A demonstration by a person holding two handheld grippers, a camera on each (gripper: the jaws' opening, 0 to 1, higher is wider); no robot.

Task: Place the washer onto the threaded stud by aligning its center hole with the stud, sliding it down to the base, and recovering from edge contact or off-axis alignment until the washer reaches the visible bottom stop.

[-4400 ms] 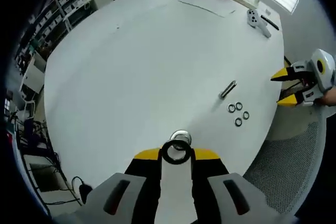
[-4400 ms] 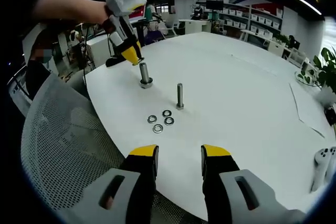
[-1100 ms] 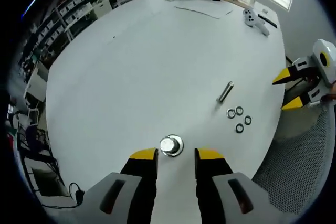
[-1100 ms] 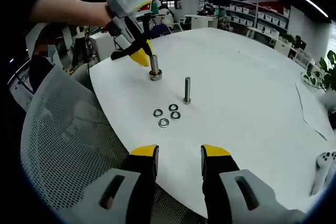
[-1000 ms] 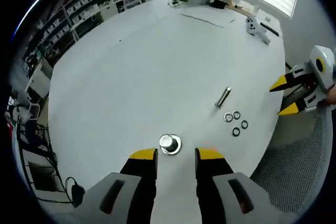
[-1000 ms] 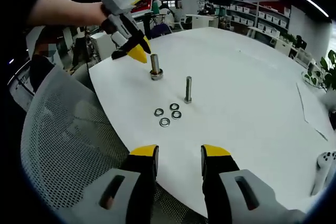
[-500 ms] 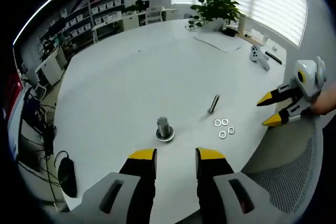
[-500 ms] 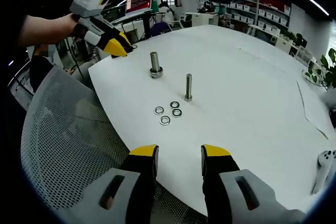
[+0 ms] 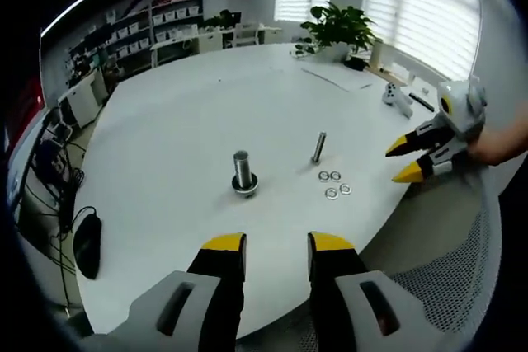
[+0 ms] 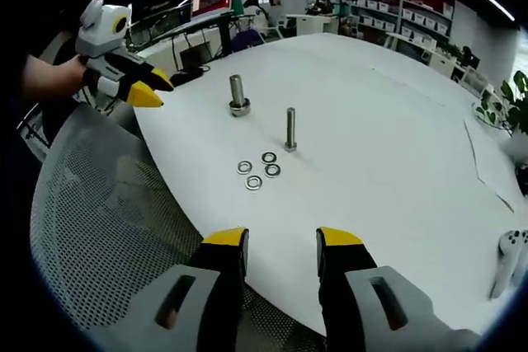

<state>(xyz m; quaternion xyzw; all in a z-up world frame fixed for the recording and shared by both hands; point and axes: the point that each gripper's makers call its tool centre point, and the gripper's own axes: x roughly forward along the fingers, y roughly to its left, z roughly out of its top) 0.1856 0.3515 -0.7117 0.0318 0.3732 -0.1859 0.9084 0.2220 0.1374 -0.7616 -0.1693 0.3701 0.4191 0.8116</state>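
A thick threaded stud [image 9: 242, 169] stands upright on the white table [image 9: 181, 121], with a washer [image 9: 244, 186] lying around its base. In the right gripper view the same stud [image 10: 238, 90] carries that washer [image 10: 239, 108] at its foot. My left gripper [image 9: 277, 244] is open and empty, back from the stud near the table's edge; in the right gripper view the left gripper [image 10: 151, 89] hangs just off the table's rim. My right gripper [image 10: 281, 240] is open and empty, off the table's near edge, and in the left gripper view the right gripper [image 9: 403, 160] comes in from the right.
A thinner bolt [image 9: 318, 147] stands right of the stud, with several loose washers [image 9: 334, 187] beside it. A mesh chair [image 10: 107, 228] sits under the right gripper. A controller [image 9: 396, 98], papers [image 9: 338, 76] and a plant [image 9: 338, 22] lie far across; a mouse [image 9: 85, 245] lies at left.
The left gripper, shut on the washer over the stud 4.4 s ago, has opened, left the washer at the stud's base and drawn back off the table's edge. The right gripper has barely moved.
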